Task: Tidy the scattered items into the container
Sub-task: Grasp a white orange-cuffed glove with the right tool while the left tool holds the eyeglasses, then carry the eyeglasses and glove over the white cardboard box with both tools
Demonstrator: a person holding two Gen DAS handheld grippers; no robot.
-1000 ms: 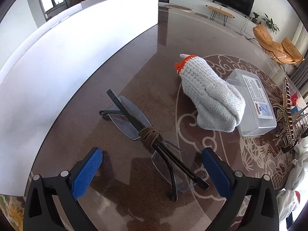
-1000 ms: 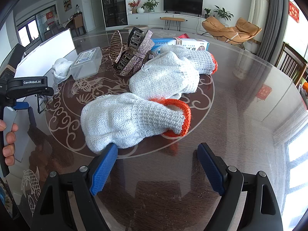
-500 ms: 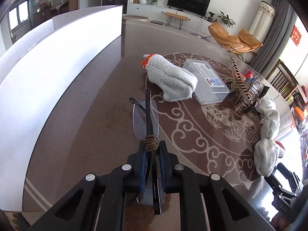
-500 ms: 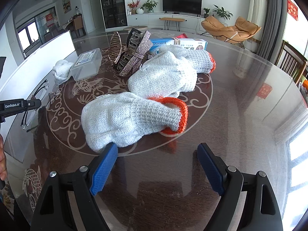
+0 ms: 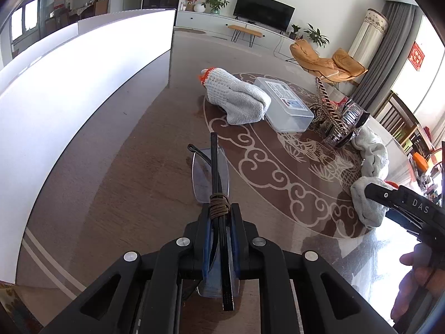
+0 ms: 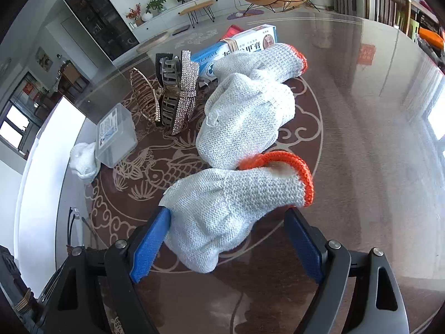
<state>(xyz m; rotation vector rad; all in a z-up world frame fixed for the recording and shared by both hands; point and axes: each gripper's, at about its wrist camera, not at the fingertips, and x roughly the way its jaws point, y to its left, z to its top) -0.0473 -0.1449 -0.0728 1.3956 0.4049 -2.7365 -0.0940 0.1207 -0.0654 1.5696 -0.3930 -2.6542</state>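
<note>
My left gripper (image 5: 219, 217) is shut on folded rimless glasses (image 5: 211, 172) bound with a brown cord, held above the brown table. The white container (image 5: 83, 89) stands to its left. My right gripper (image 6: 225, 239) is open, its blue pads on either side of a grey knit glove with an orange cuff (image 6: 236, 203) that lies on the table. A second glove (image 6: 244, 119) lies just beyond it. Another glove (image 5: 236, 97) lies near a clear plastic box (image 5: 286, 105).
Sparkly hair claws (image 6: 172, 94) stand at the table's middle. A blue and white medicine box (image 6: 239, 47) lies behind the gloves. The clear box also shows in the right wrist view (image 6: 115, 136). Chairs stand beyond the table's far edge.
My left gripper closed on the glasses and lifted them off the table. My right gripper moved forward and tilted so the near glove now sits between its open pads.
</note>
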